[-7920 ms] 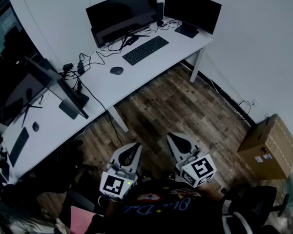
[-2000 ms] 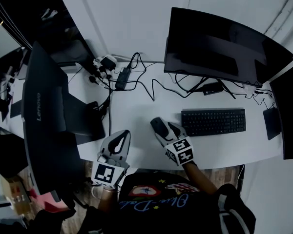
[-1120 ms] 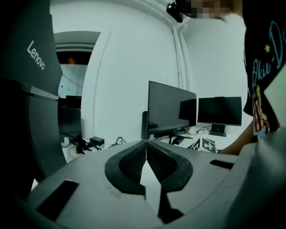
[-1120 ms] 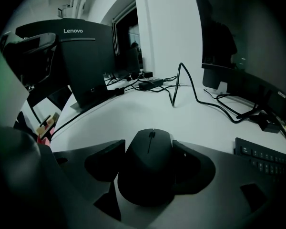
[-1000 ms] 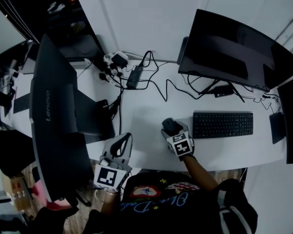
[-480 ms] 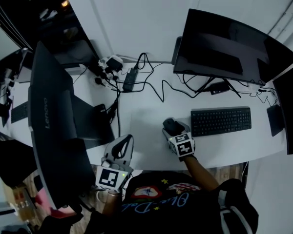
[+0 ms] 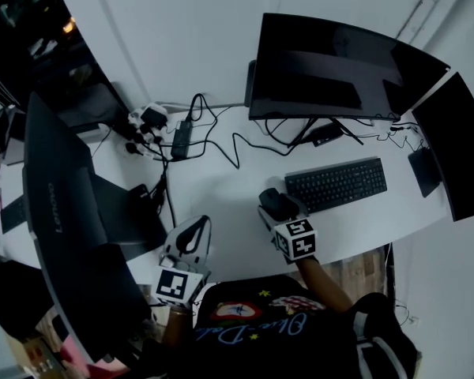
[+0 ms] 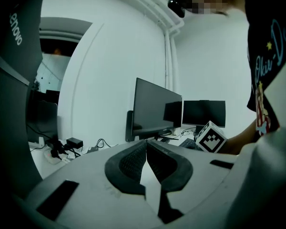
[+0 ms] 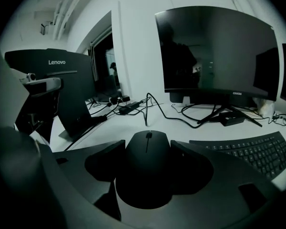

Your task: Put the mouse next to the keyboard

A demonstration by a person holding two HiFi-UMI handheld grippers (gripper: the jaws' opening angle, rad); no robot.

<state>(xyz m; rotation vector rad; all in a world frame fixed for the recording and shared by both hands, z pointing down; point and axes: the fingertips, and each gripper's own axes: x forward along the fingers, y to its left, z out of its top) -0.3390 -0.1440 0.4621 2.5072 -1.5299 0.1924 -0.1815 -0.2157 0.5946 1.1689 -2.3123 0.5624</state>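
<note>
White desk [image 7: 221, 189]: right tool [image 9: 148, 152] clamps the mouse [image 7: 277, 204] beside the keyboard [image 7: 336, 184], left tool [image 8: 146, 145] closed, empty.

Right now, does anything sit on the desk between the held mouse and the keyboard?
Nothing visible does. The right gripper is shut on the black mouse, and only bare white desk separates it from the left end of the flat black keyboard. The black cables lie farther back.
</note>
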